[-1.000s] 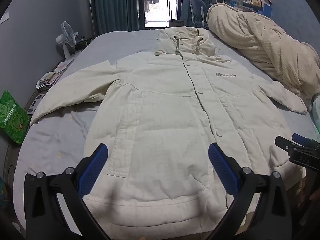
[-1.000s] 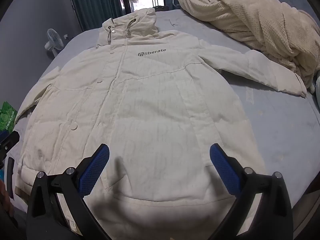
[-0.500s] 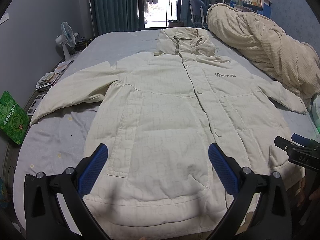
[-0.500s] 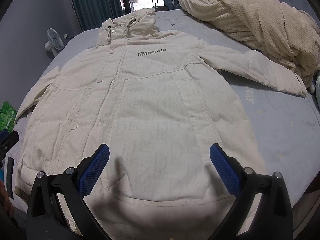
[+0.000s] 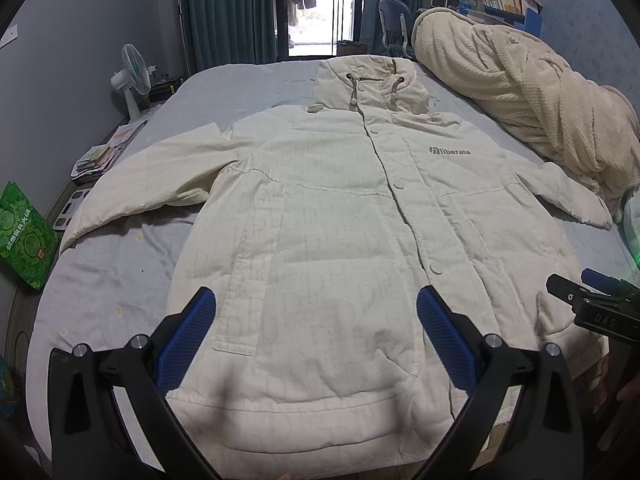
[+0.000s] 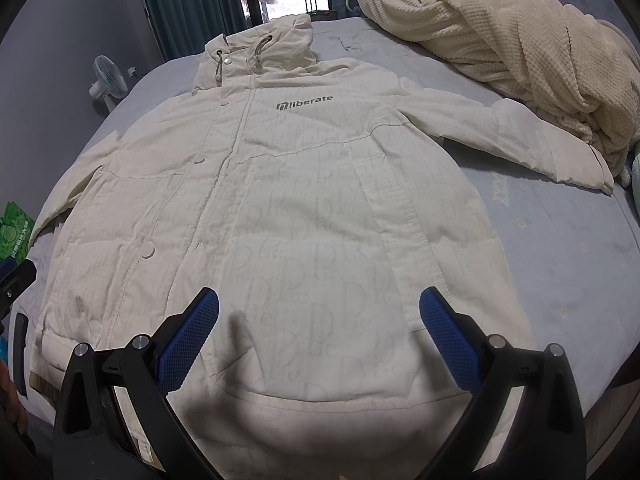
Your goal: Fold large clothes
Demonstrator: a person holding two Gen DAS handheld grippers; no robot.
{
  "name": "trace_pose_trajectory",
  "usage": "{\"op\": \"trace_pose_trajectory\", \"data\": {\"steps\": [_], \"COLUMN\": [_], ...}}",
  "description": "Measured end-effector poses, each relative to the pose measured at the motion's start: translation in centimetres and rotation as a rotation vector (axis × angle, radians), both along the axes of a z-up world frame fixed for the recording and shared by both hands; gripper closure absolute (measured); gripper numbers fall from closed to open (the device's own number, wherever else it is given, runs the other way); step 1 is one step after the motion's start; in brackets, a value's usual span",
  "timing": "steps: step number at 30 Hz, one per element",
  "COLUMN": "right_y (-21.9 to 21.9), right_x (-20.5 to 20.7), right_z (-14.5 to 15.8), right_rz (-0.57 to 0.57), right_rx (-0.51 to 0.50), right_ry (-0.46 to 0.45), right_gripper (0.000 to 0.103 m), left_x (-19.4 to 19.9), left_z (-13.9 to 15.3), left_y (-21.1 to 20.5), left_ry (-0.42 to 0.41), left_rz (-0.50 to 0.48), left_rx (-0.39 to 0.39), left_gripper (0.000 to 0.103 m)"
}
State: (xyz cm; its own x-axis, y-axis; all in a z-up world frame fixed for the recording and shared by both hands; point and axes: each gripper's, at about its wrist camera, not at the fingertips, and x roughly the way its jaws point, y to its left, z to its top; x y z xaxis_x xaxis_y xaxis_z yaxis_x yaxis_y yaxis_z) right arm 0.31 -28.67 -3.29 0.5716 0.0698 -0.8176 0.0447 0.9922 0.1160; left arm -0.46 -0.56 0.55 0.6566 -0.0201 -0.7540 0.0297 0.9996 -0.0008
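A large cream hooded coat (image 5: 340, 220) with a "liberate" logo lies flat and buttoned, front up, on the bed, sleeves spread out to both sides. It also fills the right wrist view (image 6: 280, 208). My left gripper (image 5: 316, 332) is open and empty, hovering over the coat's lower left hem. My right gripper (image 6: 318, 332) is open and empty over the lower right hem; its tip also shows at the right edge of the left wrist view (image 5: 592, 300). The left sleeve (image 5: 152, 176) reaches the bed's left edge; the right sleeve (image 6: 532, 140) points toward the blanket.
A bunched cream fleece blanket (image 5: 528, 92) lies along the bed's right side. The grey bed sheet (image 6: 568, 248) shows around the coat. A small fan (image 5: 134, 76), stacked papers (image 5: 100, 160) and a green bag (image 5: 24, 236) stand beside the bed on the left.
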Motion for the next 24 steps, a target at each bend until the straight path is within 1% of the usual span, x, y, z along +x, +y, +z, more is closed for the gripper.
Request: {"op": "trace_pose_trajectory", "data": {"steps": [24], "right_y": [0.11], "right_x": [-0.05], "right_z": [-0.19], "right_rz": [0.003], "right_rx": [-0.004], "right_ry": [0.004], "right_gripper": [0.006], "left_x": [-0.04], "left_z": [0.09], "left_y": [0.09], "left_ry": [-0.003], "left_rz": [0.001], "left_rx": [-0.001], "left_gripper": [0.007]}}
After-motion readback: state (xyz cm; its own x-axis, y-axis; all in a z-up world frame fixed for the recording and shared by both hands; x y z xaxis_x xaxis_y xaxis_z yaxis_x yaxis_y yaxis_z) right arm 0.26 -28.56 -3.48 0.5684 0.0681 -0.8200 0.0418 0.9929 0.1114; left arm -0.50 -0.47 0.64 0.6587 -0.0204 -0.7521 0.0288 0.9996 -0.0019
